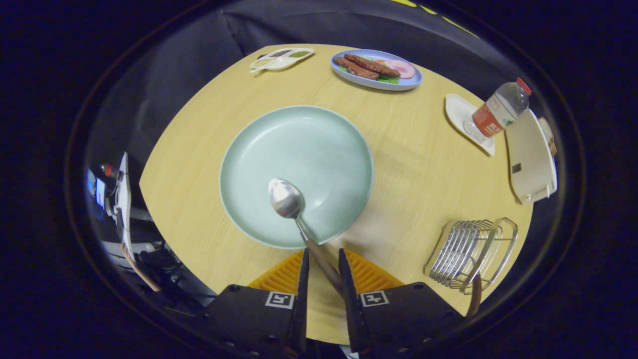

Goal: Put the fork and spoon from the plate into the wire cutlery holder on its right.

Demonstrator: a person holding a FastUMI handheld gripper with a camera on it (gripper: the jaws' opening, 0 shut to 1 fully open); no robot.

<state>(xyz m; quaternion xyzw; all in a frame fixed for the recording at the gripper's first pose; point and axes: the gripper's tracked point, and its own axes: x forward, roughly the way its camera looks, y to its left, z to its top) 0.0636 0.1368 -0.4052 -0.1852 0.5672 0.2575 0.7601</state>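
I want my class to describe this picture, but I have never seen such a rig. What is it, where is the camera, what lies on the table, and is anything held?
A person holds a two-finger gripper; the camera rides on it, looking forward along the fingers. Between them runs the handle of a spoon, whose bowl lies on the pale green plate; whether both fingers press it is unclear. On the wooden table to the right stands the wire cutlery holder, with a handle sticking out. Beyond are a plate of food, a small divided dish and a water bottle.
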